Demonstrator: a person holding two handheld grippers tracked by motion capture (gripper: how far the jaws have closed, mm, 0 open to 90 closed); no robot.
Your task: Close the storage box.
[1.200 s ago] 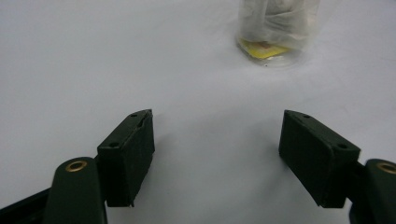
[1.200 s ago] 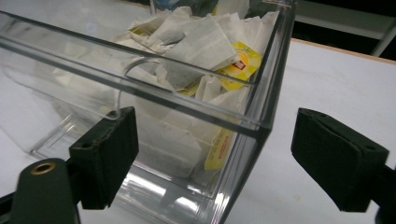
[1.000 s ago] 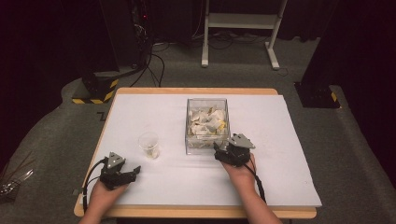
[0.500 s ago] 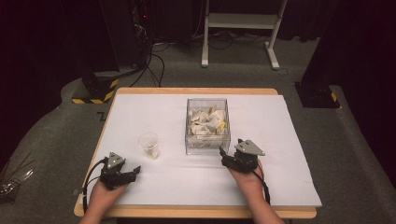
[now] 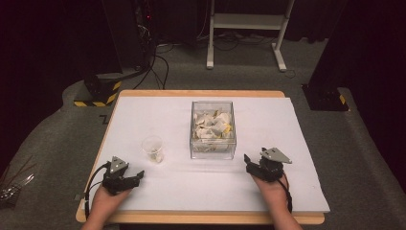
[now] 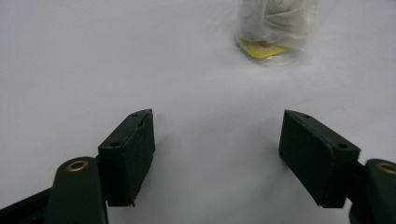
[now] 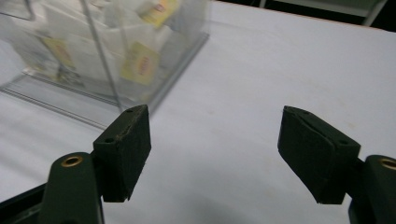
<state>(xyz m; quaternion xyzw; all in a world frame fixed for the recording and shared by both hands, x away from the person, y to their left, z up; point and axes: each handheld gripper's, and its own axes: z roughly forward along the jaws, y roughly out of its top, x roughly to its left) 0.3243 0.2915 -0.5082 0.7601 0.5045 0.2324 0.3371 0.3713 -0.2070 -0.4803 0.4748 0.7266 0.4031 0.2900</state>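
A clear plastic box (image 5: 213, 129) full of white and yellow tea-bag packets (image 5: 211, 123) stands mid-table. Its near corner shows in the right gripper view as the clear box (image 7: 107, 51). A small clear cup (image 5: 152, 148) with a packet inside stands to its left, and the left gripper view has the cup (image 6: 276, 25) ahead of the jaws. My left gripper (image 5: 134, 178) rests open near the front left edge, nothing between its jaws (image 6: 215, 154). My right gripper (image 5: 250, 162) rests open right of the box, also empty (image 7: 214, 154).
A white sheet (image 5: 287, 124) covers the wooden table (image 5: 201, 218). Beyond the table, on the grey floor, are a white stand (image 5: 244, 28), cables and dark equipment. A black and yellow block (image 5: 95, 91) lies off the back left corner.
My right gripper has drawn back from the box's front right corner toward the right and the front edge. The left gripper has stayed put.
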